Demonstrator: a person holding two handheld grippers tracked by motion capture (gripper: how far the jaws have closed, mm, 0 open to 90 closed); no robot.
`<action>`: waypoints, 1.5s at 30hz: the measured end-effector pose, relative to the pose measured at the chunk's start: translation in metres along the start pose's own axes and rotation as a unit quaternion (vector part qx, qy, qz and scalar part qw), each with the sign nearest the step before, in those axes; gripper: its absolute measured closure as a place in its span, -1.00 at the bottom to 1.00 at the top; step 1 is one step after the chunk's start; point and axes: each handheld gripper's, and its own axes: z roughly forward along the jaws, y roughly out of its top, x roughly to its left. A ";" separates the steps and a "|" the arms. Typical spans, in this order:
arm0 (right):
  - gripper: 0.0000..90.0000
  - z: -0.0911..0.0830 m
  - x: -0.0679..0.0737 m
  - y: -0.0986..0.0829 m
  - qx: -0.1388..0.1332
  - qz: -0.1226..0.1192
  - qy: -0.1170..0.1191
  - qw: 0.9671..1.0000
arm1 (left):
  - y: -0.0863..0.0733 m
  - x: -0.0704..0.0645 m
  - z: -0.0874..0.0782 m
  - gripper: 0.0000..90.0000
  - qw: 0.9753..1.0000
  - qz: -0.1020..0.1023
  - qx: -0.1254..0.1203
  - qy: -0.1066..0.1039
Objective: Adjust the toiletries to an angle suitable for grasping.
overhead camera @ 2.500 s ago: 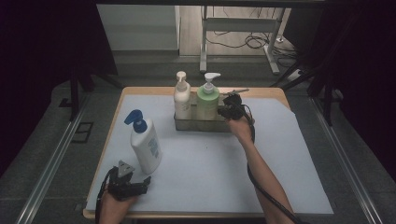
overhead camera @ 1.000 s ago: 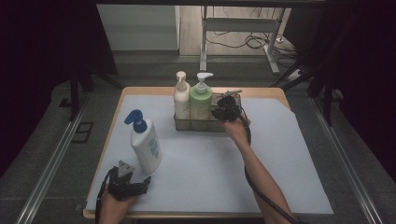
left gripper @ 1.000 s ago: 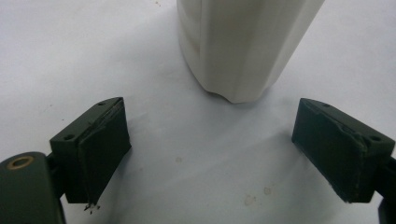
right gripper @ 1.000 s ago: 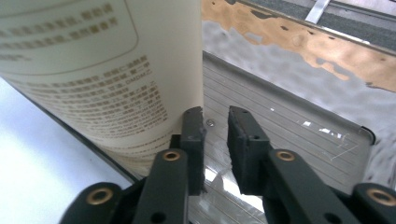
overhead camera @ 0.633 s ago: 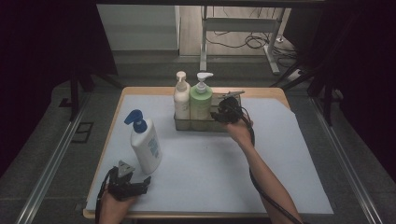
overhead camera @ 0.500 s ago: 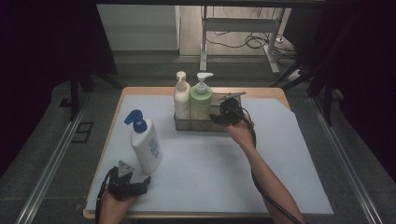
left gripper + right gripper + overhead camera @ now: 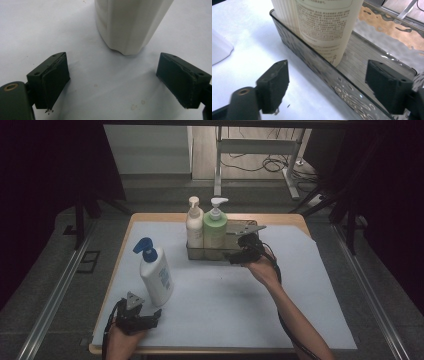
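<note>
Here both grippers gape, empty: the left gripper [image 7: 113,82] faces the white bottle [image 7: 131,23]. The right gripper [image 7: 328,86] (straddling the tray wall [image 7: 317,66]) could snag it when lifting.

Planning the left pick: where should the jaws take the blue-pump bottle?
Grip the white bottle low on its body, coming in level from the near side. It stands upright, and the left gripper, jaws open, already faces its base; the pump head is a poorer hold.

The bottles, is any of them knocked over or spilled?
No, nothing stands out. The cream bottle and green bottle stand upright in the clear tray. The blue-pump bottle stands upright alone on the white mat, no spill showing.
</note>
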 end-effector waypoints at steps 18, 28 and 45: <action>-1.00 -0.038 0.006 -0.030 0.007 -0.019 0.002 1.000 | 0.000 0.000 0.000 -0.76 1.000 0.001 0.002 0.000; -1.00 -0.057 0.003 -0.054 0.006 -0.015 -0.007 1.000 | 0.001 0.000 0.000 -0.76 1.000 0.001 0.002 0.000; -1.00 -0.074 -0.001 -0.104 0.017 0.000 -0.026 1.000 | 0.001 0.000 0.000 -0.76 1.000 0.000 0.002 0.000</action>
